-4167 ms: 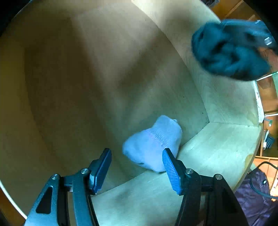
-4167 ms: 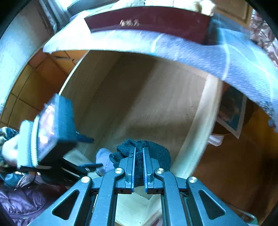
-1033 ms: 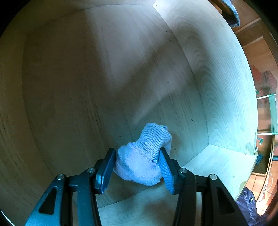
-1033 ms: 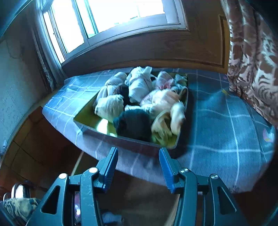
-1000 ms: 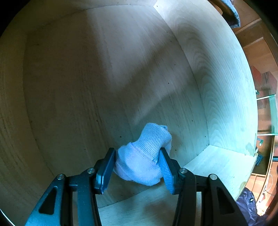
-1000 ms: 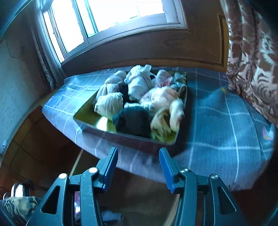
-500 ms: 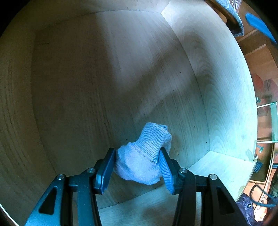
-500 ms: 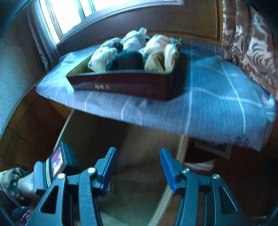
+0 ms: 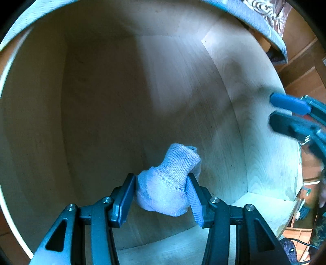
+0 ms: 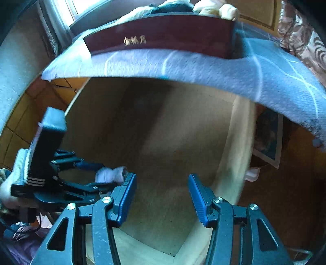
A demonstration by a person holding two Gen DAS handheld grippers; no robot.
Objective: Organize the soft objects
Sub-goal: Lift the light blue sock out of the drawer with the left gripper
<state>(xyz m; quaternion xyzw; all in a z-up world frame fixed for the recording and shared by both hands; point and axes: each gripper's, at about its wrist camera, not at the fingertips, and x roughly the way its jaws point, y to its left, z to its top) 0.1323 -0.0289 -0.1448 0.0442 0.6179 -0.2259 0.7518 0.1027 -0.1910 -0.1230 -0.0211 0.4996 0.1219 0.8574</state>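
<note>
My left gripper [image 9: 161, 193] is shut on a rolled pale blue sock [image 9: 169, 185] and holds it inside an open light-wood drawer [image 9: 142, 91], near its front right corner. The same sock [image 10: 110, 174] and left gripper [image 10: 87, 175] show at the left of the right wrist view. My right gripper [image 10: 162, 195] is open and empty above the drawer's front part [image 10: 173, 142]; it also shows blurred at the right of the left wrist view [image 9: 289, 114]. A dark red tray [image 10: 159, 34] piled with rolled socks [image 10: 179, 6] stands on the tabletop above.
A blue checked cloth [image 10: 224, 71] covers the tabletop and overhangs the drawer. A patterned curtain [image 10: 301, 36] hangs at the right. A window [image 10: 81, 6] is at the back. A dark garment [image 9: 289, 248] lies on the floor at the right.
My right gripper has dropped from facing the sock tray to the drawer and entered the left wrist view. My left gripper, open around the sock 4 seconds ago, holds it and pulled back slightly.
</note>
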